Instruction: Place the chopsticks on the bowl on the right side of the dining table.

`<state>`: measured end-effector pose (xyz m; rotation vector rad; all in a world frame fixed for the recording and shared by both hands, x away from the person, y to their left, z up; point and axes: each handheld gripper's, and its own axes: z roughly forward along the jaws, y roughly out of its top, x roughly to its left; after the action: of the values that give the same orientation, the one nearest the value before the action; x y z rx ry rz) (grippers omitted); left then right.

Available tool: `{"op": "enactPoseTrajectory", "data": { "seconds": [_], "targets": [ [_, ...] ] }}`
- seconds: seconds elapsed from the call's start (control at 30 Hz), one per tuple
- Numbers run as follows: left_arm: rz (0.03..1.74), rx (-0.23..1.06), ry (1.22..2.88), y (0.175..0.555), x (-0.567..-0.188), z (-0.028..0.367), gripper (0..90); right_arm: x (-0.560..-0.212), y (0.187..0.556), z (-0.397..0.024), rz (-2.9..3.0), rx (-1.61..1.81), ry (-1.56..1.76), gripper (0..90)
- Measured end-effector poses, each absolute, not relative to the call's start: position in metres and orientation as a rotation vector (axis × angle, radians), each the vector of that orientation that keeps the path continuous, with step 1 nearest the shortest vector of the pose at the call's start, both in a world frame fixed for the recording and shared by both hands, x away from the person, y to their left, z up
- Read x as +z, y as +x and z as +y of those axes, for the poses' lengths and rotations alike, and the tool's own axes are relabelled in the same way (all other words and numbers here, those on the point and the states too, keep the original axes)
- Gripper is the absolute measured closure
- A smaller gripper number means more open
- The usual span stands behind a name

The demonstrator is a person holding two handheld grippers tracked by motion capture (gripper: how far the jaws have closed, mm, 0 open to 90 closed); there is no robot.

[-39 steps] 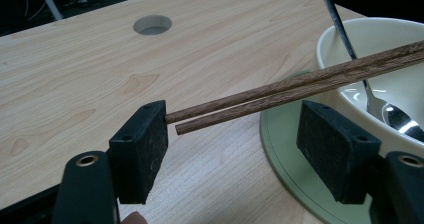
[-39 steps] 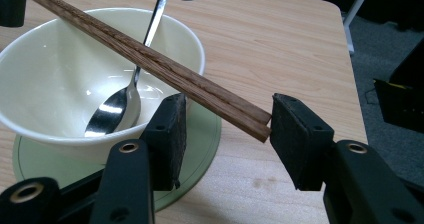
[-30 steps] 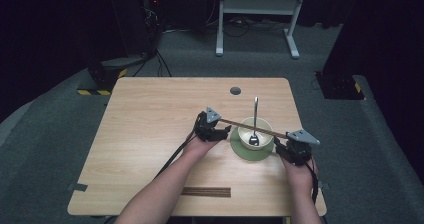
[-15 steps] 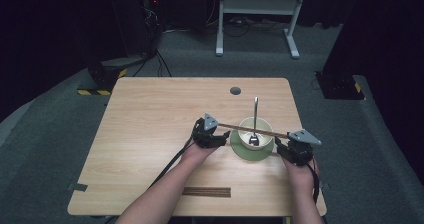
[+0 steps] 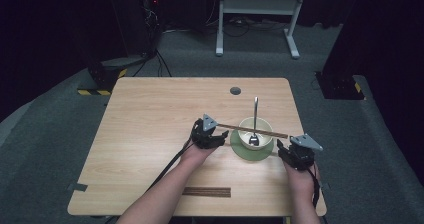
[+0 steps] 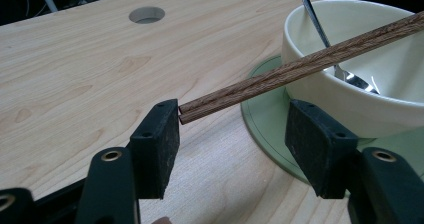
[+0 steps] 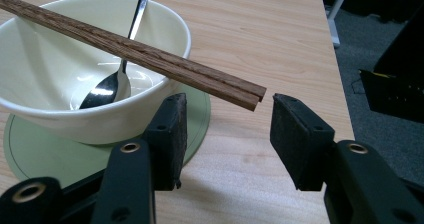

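We see a pale wood desk (image 5: 150, 134) with rounded corners and a round cable hole (image 5: 235, 90) near its far edge. It stands on grey carpet (image 5: 60, 134). Beyond the far edge, a white metal frame (image 5: 257, 6) rests on two feet, with cables on the floor beneath it. A dark stand (image 5: 102, 76) with yellow-black striped tape sits far left. The room behind lies in darkness.
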<state>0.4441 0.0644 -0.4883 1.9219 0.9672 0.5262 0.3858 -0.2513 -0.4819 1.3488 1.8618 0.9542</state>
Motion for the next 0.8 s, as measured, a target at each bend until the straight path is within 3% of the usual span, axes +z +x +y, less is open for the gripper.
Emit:
{"op": "enactPoseTrajectory", "data": {
  "seconds": [0.2,0.8],
  "targets": [
    [0.986,0.538,1.900,0.444,-0.488,0.067,44.0,-0.481,0.383,-0.252,1.822,0.948,1.371,66.8],
    [0.989,0.552,1.904,0.439,-0.494,0.069,51.1,-0.485,0.393,-0.256,1.826,0.935,1.396,71.4]
  ]
}}
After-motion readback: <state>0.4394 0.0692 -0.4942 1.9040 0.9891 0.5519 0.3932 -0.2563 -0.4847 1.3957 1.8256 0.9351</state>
